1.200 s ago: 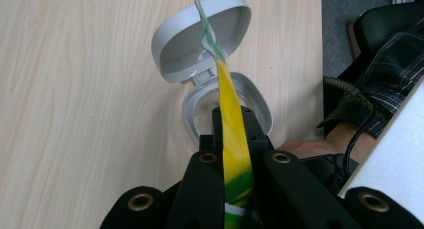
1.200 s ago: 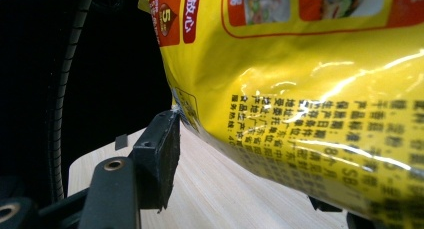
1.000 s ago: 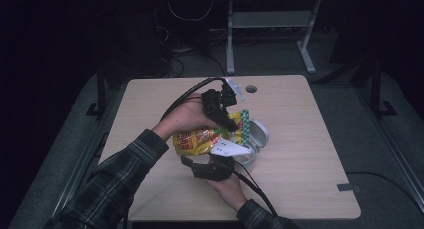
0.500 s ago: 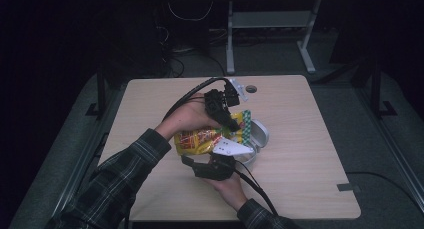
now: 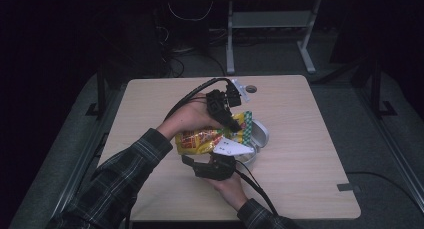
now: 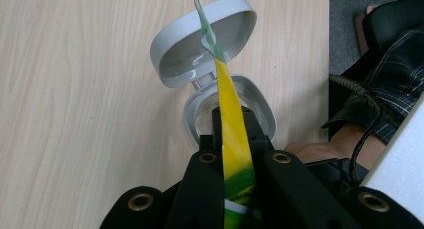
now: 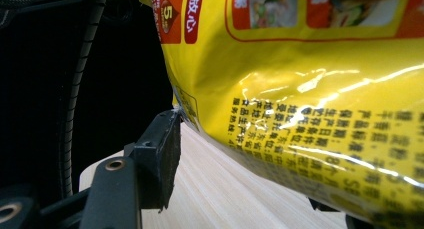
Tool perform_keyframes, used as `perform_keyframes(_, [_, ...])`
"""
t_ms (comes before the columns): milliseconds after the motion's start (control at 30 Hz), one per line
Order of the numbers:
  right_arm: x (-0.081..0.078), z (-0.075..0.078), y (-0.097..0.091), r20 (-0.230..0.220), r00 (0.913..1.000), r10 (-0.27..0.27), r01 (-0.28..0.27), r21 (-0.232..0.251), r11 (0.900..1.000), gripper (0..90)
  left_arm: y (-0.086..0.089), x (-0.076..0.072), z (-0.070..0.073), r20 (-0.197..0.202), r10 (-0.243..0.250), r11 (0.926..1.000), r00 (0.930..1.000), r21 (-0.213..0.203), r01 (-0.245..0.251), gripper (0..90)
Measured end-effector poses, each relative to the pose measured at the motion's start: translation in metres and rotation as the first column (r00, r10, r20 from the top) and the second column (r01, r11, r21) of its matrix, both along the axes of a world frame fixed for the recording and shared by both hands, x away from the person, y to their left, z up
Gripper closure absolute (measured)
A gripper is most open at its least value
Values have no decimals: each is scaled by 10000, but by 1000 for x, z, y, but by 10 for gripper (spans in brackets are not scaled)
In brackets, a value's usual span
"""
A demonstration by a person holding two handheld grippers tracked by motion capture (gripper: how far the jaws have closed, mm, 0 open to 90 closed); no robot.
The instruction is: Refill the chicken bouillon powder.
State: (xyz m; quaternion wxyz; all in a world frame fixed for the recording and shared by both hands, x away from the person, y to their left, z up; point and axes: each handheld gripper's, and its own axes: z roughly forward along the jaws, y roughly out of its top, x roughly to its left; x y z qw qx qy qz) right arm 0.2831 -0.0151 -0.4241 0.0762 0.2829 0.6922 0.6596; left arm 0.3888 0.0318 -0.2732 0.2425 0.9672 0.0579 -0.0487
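Snack bag, yellow, hung over open grey container near table centre. Your left gripper was pressed together, pinching bag's sealed top edge above container lid. Your right gripper sat under bag's lower end, jaws part spread around it; one pad touched plastic, other hidden.

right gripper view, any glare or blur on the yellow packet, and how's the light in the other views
Right gripper view: white glare streaks cross the yellow packet, its small print soft at the right edge. High view: room dark around the lit table. Left gripper view: evenly lit, packet edge sharp above the grey container.
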Motion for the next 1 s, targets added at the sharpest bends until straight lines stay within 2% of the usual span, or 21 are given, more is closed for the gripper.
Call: perform_keyframes(1000, [-1, 1, 0, 31, 10000, -12, 12, -37, 10000, 393, 1, 1, 0, -52, -18, 10000, 10000, -37, 18, 900])
